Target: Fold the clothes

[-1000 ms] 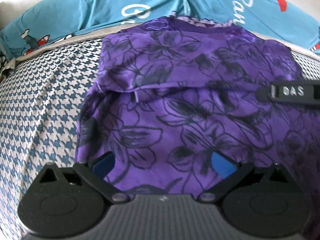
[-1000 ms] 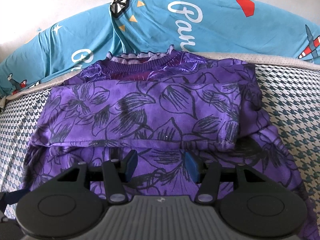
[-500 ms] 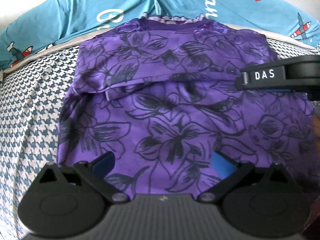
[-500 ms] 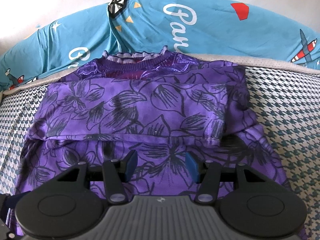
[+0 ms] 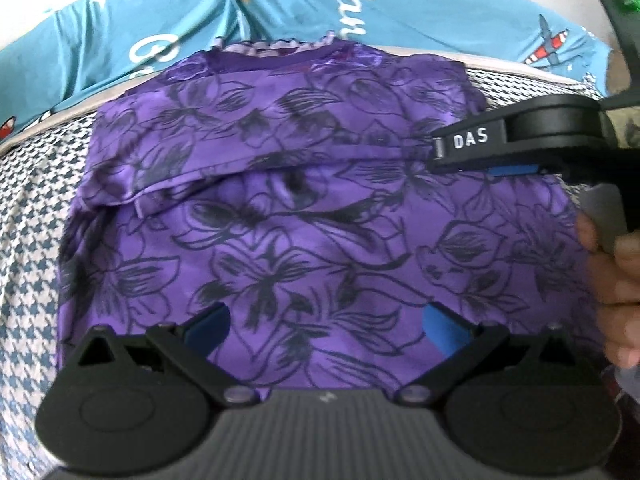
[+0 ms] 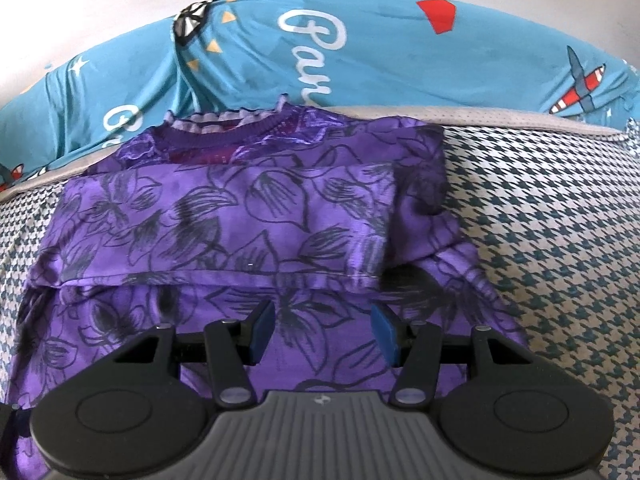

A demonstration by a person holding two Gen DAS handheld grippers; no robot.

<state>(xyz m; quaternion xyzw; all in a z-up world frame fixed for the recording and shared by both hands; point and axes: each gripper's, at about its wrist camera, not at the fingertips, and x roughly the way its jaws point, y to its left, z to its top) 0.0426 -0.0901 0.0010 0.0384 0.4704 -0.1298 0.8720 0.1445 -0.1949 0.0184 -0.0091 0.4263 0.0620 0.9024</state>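
Note:
A purple garment with black flower outlines [image 5: 304, 208] [image 6: 248, 216] lies on the houndstooth bed cover, sleeves folded across its chest, collar toward the far side. My left gripper [image 5: 326, 326] hovers over the garment's near part, blue pads wide apart, nothing between them. My right gripper [image 6: 322, 334] also stands open above the near hem, jaws empty. In the left wrist view the right gripper's finger [image 5: 480, 148] reaches in from the right over the folded sleeve, with the person's hand [image 5: 616, 280] behind it.
The blue-and-white houndstooth cover [image 6: 560, 216] [image 5: 32, 240] spreads to both sides of the garment. A teal printed pillow or sheet [image 6: 360, 52] [image 5: 304, 4] with planes and white lettering lies along the far edge.
Both views have pulled back toward the near side, showing more of the garment. In the left wrist view the right gripper now reaches further in from the right, and the hand shows.

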